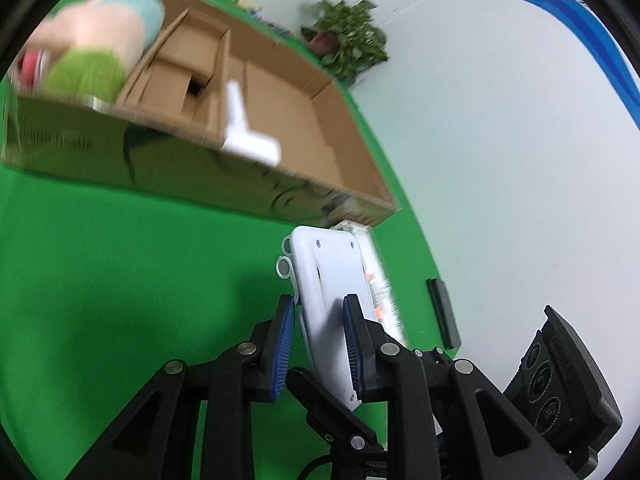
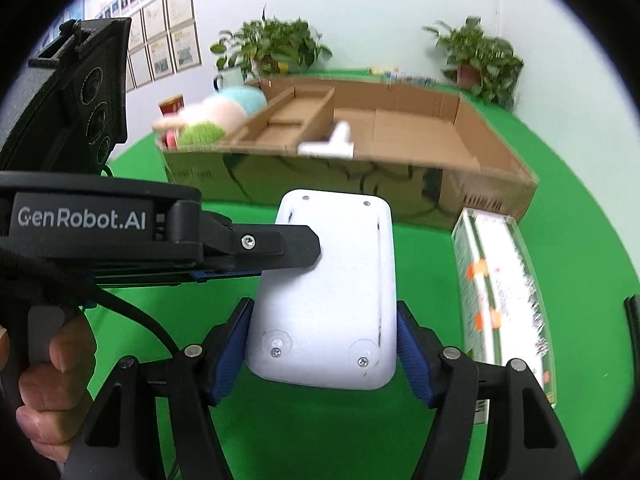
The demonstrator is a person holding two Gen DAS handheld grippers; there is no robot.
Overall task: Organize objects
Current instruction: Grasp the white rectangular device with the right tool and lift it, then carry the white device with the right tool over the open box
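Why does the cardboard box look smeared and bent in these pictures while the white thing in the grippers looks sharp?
Left wrist view: the cardboard box and plush toy are streaked with motion blur, while the white device is crisp. Right wrist view: the box's near rim is smeared and the long carton is streaked. Both views: the fisheye lens curves straight edges, with dark corners.

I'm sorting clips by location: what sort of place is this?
Probably an office or lab set up for recording demos, not a home. A green cloth covers the table, framed certificates line the wall, and potted plants stand behind a cardboard box of items.
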